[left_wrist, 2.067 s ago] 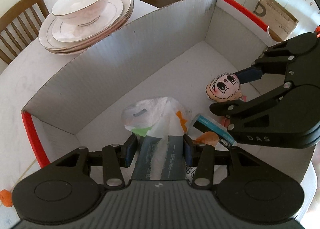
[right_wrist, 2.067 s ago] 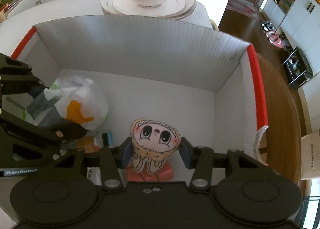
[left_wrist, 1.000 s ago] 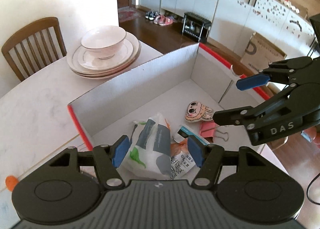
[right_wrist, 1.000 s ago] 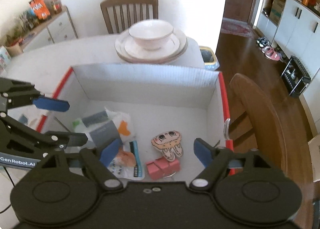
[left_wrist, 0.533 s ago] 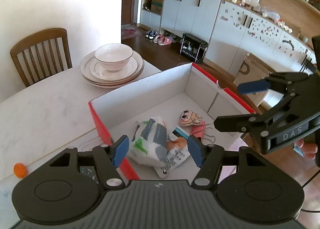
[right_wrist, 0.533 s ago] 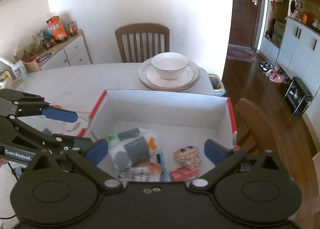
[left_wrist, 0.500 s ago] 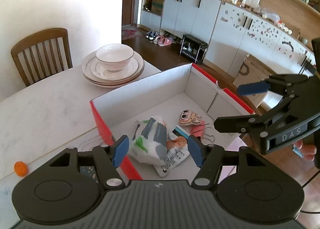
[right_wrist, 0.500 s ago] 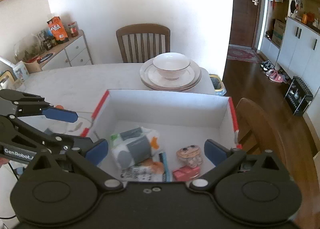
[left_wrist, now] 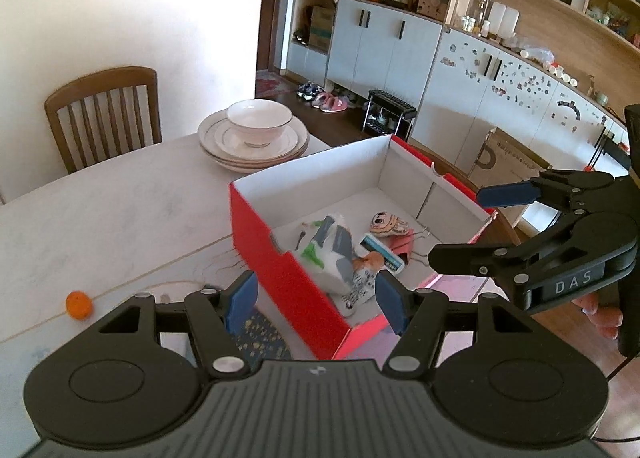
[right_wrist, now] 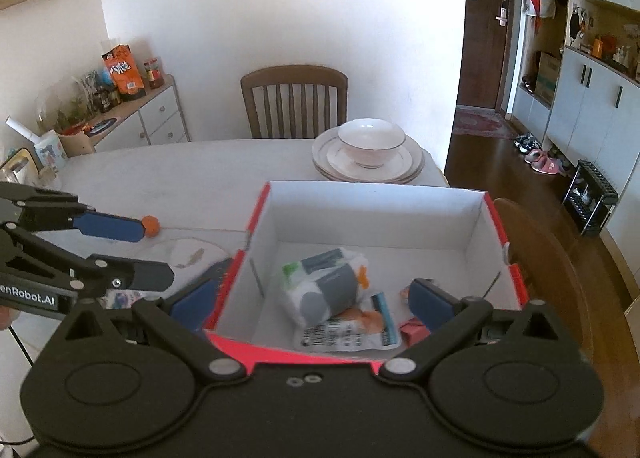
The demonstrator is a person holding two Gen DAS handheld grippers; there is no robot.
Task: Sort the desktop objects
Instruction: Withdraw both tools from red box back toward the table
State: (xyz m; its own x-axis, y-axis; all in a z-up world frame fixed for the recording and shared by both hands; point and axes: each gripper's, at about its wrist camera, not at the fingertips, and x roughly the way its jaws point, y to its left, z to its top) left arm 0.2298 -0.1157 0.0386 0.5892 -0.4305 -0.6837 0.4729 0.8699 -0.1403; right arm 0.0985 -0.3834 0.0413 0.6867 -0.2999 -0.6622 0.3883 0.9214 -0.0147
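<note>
Red cardboard box (left_wrist: 280, 266) with white inside stands on the pale table (left_wrist: 100, 218), and every place below is told from it; inside it lie a white plastic-wrapped tissue pack (left_wrist: 330, 248) with grey and green print, a printed sachet (right_wrist: 348, 332) touching the pack's near side, a small cartoon-face plush (left_wrist: 386, 221) toward the right wall, and pink binder clips (left_wrist: 402, 244) just beside the plush; left tool (left_wrist: 316, 300) hangs above the box's near left corner, its blue pads spread wide and gripping nothing; right tool (right_wrist: 316, 300) hangs above the near wall, likewise spread wide and empty, one pad outside the left wall and the other over the plush's side; beyond the far wall a white bowl (right_wrist: 371, 141) sits on stacked plates (right_wrist: 368, 166); left of the box, well apart, a small orange ball (left_wrist: 79, 304) rests on the table; behind the plates stands a wooden chair (right_wrist: 294, 100).
</note>
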